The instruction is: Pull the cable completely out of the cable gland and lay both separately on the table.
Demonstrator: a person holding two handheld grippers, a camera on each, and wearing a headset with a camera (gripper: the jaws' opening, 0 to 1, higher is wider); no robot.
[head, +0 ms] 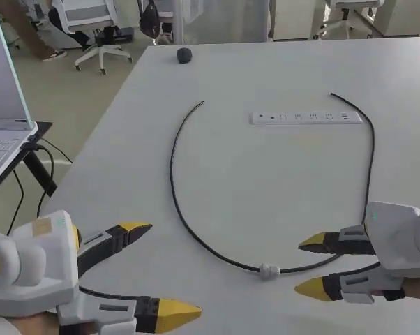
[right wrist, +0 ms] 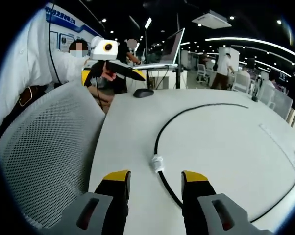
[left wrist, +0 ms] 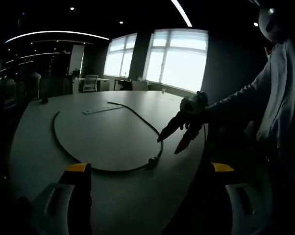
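Done: nothing; I saw cable gland (head: 268,271) on cable (head: 174,188).
Left: pulling, separating.
Tools: left gripper (head: 165,269), right gripper (head: 302,265) released.

Head view: set high above and behind the cable gland (head: 268,271), tilted forward and down at middle range. Takes in the whole cable (head: 174,183) loop, the table (head: 266,188) beyond the gland, the left gripper (head: 175,269) and the right gripper (head: 298,265) on either side of it.

Left gripper view: set low, near table height, left of the gland and well apart from it. Faces across the gland toward the right gripper and the windows (left wrist: 179,58).

Right gripper view: set low and close, just short of the gland. Faces past it toward the left gripper.

Shared by all three: gland, cable loop, surrounding tabletop.
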